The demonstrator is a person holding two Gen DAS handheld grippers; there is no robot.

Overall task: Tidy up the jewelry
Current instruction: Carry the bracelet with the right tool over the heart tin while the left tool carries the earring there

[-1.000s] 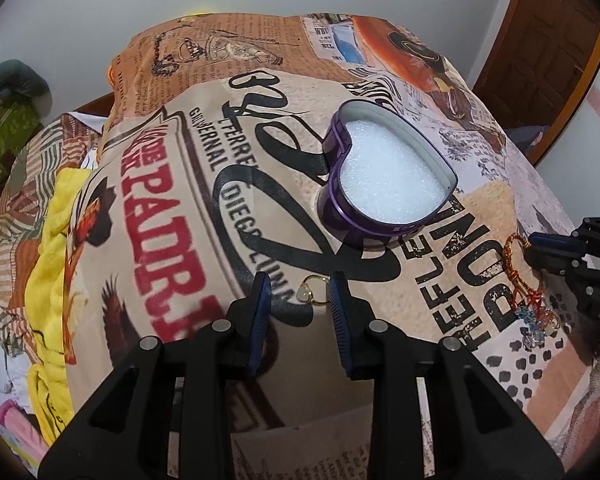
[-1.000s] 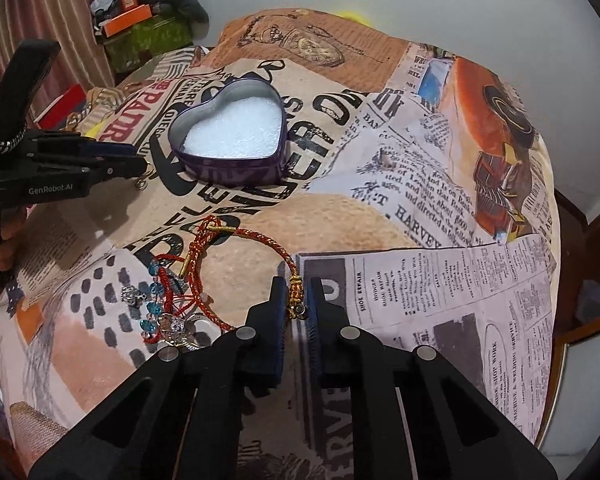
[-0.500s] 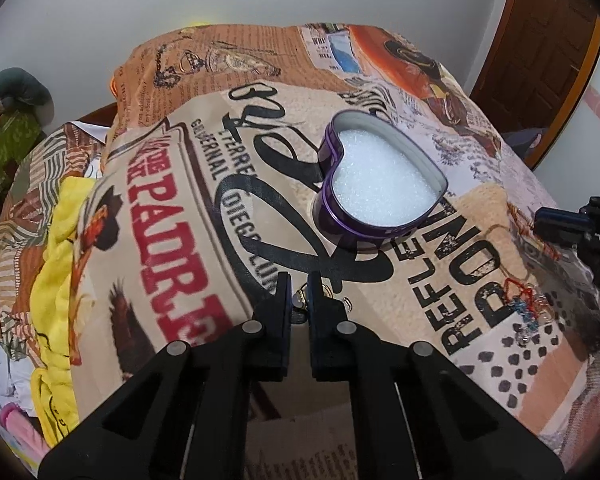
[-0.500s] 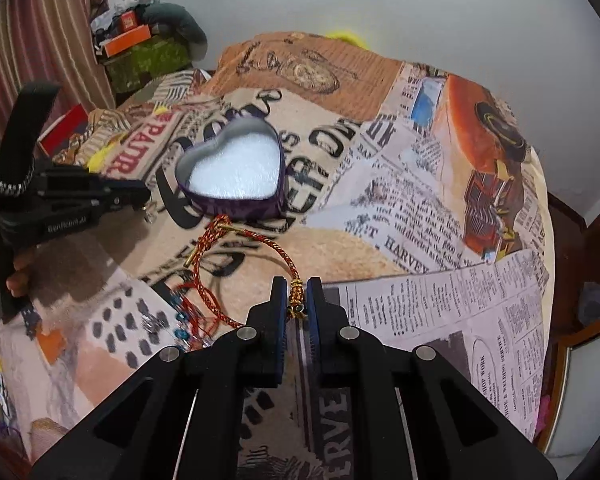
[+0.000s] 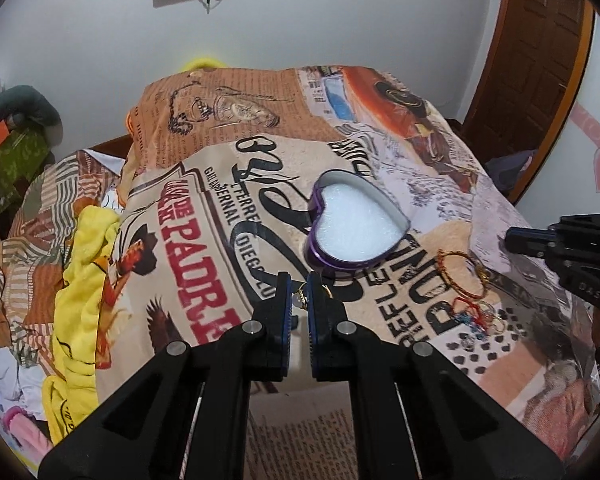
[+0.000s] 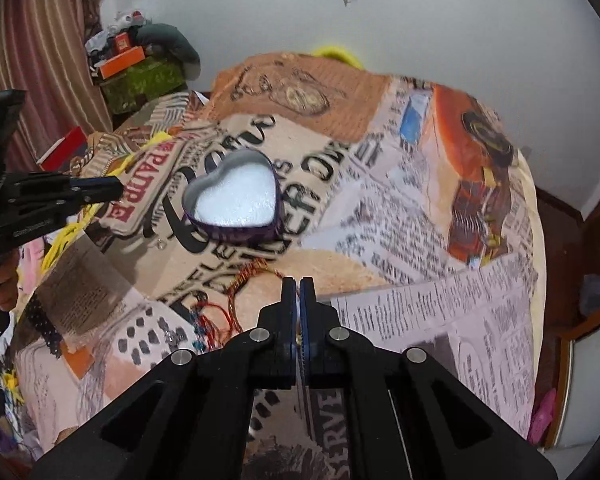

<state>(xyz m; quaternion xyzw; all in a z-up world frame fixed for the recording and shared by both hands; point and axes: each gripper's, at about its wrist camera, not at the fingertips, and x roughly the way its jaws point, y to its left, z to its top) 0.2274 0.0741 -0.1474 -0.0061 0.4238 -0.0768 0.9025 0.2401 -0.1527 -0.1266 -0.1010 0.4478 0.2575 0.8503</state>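
A purple heart-shaped tin point(image 5: 356, 228) with white foam inside stands open on the printed cloth; it also shows in the right wrist view point(image 6: 234, 208). My left gripper point(image 5: 299, 292) is shut on a small gold ring point(image 5: 300, 298), lifted just in front of the tin. My right gripper point(image 6: 299, 292) is shut on a red-and-gold cord bracelet point(image 6: 248, 280), lifted off the cloth, right of the tin. The bracelet point(image 5: 460, 276) hangs with blue-beaded jewelry point(image 5: 472, 320) in the left wrist view.
The printed newspaper-pattern cloth point(image 6: 400, 220) covers a rounded table. A yellow cloth point(image 5: 80, 280) hangs at the left edge. Boxes and clutter point(image 6: 140, 68) stand far left by a curtain. A wooden door point(image 5: 540, 60) is at the right.
My left gripper closed on the gold ring and lifted it. My right gripper lifted the bracelet off the cloth and both views pulled back upward.
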